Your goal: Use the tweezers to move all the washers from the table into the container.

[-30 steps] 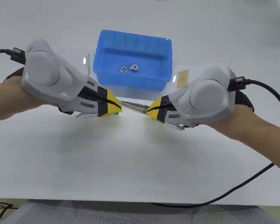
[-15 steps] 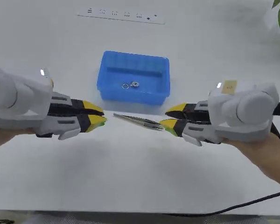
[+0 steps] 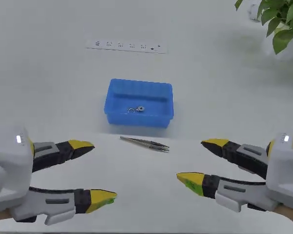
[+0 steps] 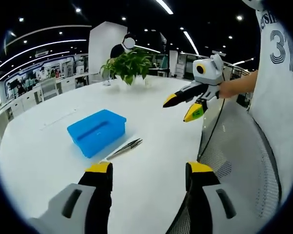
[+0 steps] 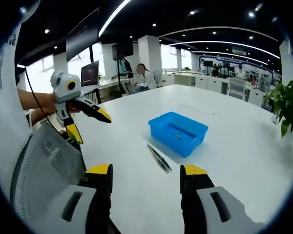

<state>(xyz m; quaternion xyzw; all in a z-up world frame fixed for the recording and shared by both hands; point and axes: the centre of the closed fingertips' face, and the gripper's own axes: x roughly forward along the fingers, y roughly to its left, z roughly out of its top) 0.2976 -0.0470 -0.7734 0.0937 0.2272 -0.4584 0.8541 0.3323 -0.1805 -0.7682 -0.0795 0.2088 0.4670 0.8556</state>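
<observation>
A blue container (image 3: 139, 103) stands mid-table with two small washers (image 3: 136, 109) on its floor. The metal tweezers (image 3: 144, 143) lie flat on the white table (image 3: 146, 195) just in front of it, touched by nothing. My left gripper (image 3: 103, 170) is open at the lower left and my right gripper (image 3: 190, 160) is open at the lower right, both empty and well short of the tweezers. The left gripper view has its own open gripper (image 4: 149, 168), the container (image 4: 96, 130) and tweezers (image 4: 124, 148). The right gripper view has the open gripper (image 5: 146, 169), container (image 5: 178, 131) and tweezers (image 5: 159, 158).
A white power strip (image 3: 125, 46) lies far behind the container. A potted plant (image 3: 278, 24) stands at the back right corner. A mesh chair (image 4: 234, 156) sits at the table's near edge. A person (image 5: 145, 77) sits at a distant desk.
Both grippers have drawn apart and back toward the table's near edge, away from the tweezers, with their jaws spread wider. The tweezers stay on the table. The head camera has tilted up.
</observation>
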